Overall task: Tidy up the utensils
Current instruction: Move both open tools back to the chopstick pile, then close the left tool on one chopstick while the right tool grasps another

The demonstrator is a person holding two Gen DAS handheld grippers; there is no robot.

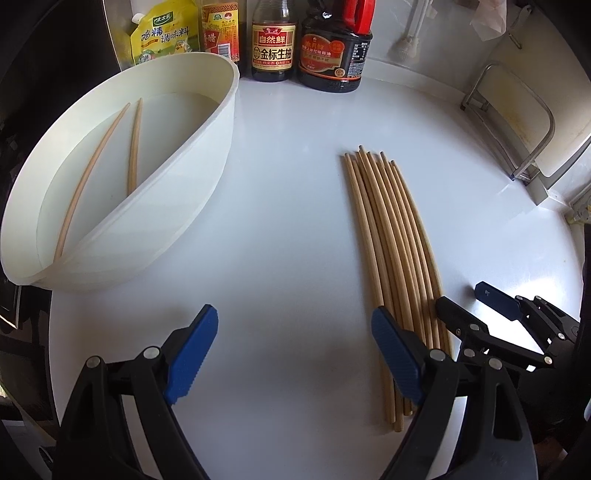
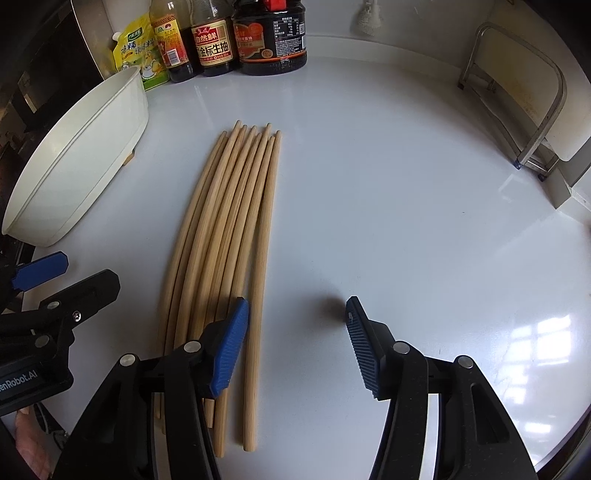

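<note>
A bundle of several wooden chopsticks point(image 1: 397, 254) lies side by side on the white counter point(image 1: 288, 192); it also shows in the right wrist view point(image 2: 225, 240). A white oval tub point(image 1: 207, 173) stands at the left and holds two chopsticks point(image 1: 107, 158); the tub also shows in the right wrist view point(image 2: 77, 166). My left gripper point(image 1: 295, 350) is open and empty, left of the bundle's near ends. My right gripper point(image 2: 295, 350) is open and empty, its left finger point(image 2: 231, 350) over the bundle's right side. The right gripper also shows in the left wrist view point(image 1: 469, 306).
Sauce bottles point(image 1: 273, 40) and a yellow seasoning pouch point(image 1: 162, 33) line the back wall. A metal rack with a cutting board point(image 1: 517, 122) stands at the right; it also shows in the right wrist view point(image 2: 517, 96). A dark appliance point(image 2: 33, 74) is at far left.
</note>
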